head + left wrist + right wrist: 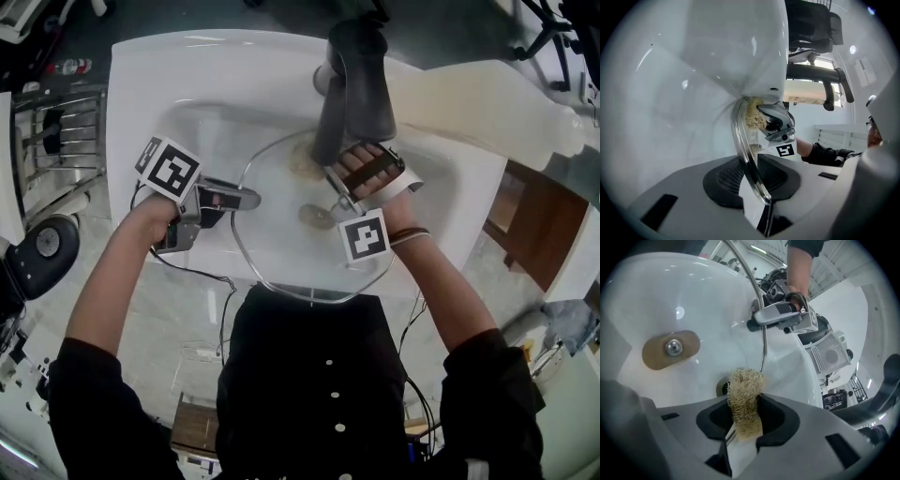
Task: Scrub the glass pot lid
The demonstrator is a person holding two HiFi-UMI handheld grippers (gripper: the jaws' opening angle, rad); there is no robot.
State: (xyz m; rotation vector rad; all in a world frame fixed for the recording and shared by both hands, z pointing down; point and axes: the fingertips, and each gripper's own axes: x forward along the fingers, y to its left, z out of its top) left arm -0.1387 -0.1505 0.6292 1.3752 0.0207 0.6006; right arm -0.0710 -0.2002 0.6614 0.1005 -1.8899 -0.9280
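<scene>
Left claw (246, 198): jaws closed on the rim of the glass lid (281, 255), gripping it at its left edge. In the left gripper view the rim (743, 145) runs edge-on up from between the two pads. The left hand (155, 217) sits behind the claw's marker cube (169, 170).

Right claw (330, 178): jaws clamped on a tan fibrous scrubber (745, 397), which sticks out past the pads. In the left gripper view the tip of the scrubber (752, 115) lies against the face of the lid near its far edge, below the tap.

Lid: held tilted inside the basin of the white sink (159, 84), between the two claws. Its round tan knob plate with a metal screw (670, 348) shows through the glass in the right gripper view. Whether the lid's lower edge rests on the basin I cannot tell.

Surroundings: a dark tap (361, 80) stands at the back of the sink and reaches over the lid. The drain hole (722, 388) is partly hidden behind the scrubber. A metal rack (56, 131) stands left of the sink.
</scene>
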